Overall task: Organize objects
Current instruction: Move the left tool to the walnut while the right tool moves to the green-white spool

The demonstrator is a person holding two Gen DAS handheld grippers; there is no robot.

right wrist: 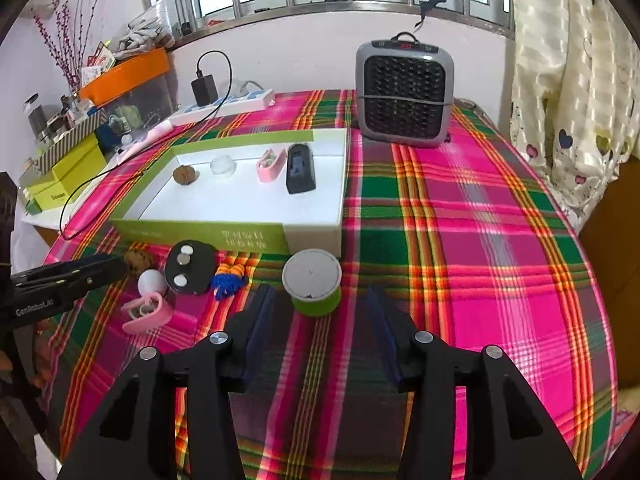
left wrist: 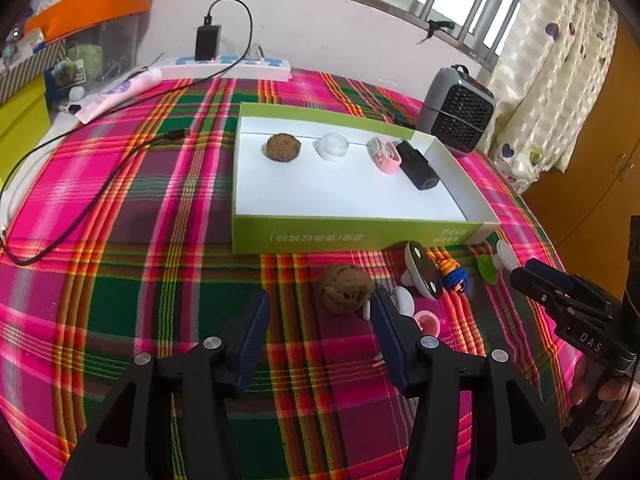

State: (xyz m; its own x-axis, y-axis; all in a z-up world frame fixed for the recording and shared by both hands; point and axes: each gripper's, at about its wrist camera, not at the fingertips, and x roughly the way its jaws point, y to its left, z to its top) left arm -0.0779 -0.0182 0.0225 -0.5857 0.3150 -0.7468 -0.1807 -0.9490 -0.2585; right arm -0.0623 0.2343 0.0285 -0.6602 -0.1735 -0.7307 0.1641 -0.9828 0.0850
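From the left wrist view, a table covered in a pink, green and orange plaid cloth [left wrist: 120, 208] fills most of the frame, with a barred window across the top, a patterned curtain at upper right and a grey fan heater [left wrist: 458, 110] at the right edge of the table. A shallow green cardboard tray [left wrist: 340, 234] with a white floor sits in the centre and holds four things in a row: one rough brown walnut [left wrist: 283, 145], one clear round lid, one pink tape holder and one black rectangular charger [left wrist: 418, 165]. In front of the tray, lower centre, lies a second walnut [left wrist: 346, 287], beside small white balls, a black disc and a knotted orange and blue cord. The left gripper [left wrist: 320, 320] at the bottom stands released, jaws apart around nothing, the second walnut just ahead of them. In the right wrist view, the same cloth stretches to the right, with the heater [right wrist: 404, 94] at upper centre and the tray [right wrist: 200, 232] at centre left. One round green tub with a white lid [right wrist: 312, 286] stands just ahead of the right gripper [right wrist: 318, 316], whose jaws are spread and touch nothing. The other gripper enters at the left edge.
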